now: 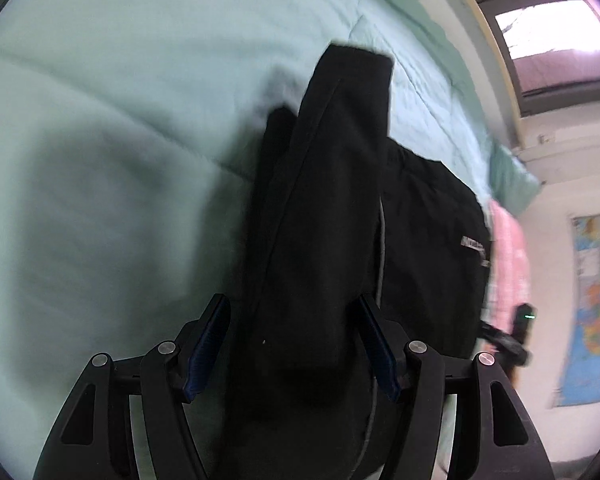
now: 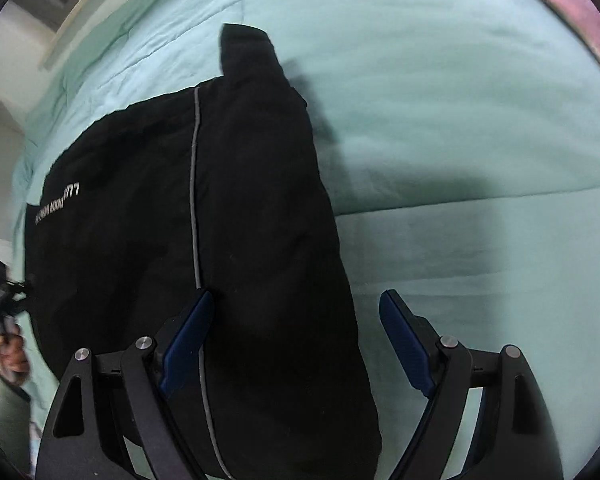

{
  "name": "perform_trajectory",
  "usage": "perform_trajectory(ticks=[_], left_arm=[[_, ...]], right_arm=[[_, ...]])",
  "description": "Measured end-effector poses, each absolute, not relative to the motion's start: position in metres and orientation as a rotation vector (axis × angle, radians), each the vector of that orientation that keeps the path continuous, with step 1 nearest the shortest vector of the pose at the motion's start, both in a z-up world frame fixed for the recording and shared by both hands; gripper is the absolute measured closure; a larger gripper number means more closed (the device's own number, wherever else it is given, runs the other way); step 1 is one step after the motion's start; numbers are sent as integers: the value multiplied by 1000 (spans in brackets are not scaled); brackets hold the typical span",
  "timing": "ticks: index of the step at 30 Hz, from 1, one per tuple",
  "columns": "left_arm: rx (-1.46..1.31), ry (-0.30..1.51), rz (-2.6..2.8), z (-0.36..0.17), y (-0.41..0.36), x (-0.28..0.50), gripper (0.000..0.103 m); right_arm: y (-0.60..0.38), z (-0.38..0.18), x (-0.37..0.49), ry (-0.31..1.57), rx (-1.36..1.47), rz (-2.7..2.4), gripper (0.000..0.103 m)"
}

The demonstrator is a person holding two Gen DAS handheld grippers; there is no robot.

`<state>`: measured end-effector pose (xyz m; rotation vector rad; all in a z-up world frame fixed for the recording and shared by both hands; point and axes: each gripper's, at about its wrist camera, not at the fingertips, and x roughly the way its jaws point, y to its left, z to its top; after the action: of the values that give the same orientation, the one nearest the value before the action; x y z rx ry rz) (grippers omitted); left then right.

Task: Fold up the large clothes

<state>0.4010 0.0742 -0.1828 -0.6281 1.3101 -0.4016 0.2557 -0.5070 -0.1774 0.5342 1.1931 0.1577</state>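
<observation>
A black jacket with a thin grey piping line and small white lettering lies on a mint green bedspread. A long folded part of it runs between the jaws of my left gripper, which stand open around the fabric. In the right wrist view the jacket spreads left and forward. My right gripper is open, with the jacket's right edge lying between its blue pads.
The bedspread stretches wide on the right. A pink cloth lies at the bed's edge. A window and a wall map are at the right. The other gripper shows at the left edge.
</observation>
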Motion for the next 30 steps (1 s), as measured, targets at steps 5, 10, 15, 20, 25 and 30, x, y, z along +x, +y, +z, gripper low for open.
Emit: perform_trajectory(ticks=[5,10,15,20,25,30], left_arm=[[-720,1336,-466,-207,70,406,34],[-765,1344,-491,-220,67,408,30],[-714,1327,-511,-204,54,405,37],[-809,1316,-575,-198,55,403,38],[-844,1374,-561,-215,47,411,36],[-810,1381,-566,-220,36,414,36]], right_arm=[[-513,-195,270,1214,599,216,15],[-518,-210,276,1224,662,264,8],[-518,-207,271,1222,646,307,15],[-519,-191,263,1203,657,389,24],[-524,-206,269,1239,721,429,14],[-525,-220,278,1246,787,497,7]])
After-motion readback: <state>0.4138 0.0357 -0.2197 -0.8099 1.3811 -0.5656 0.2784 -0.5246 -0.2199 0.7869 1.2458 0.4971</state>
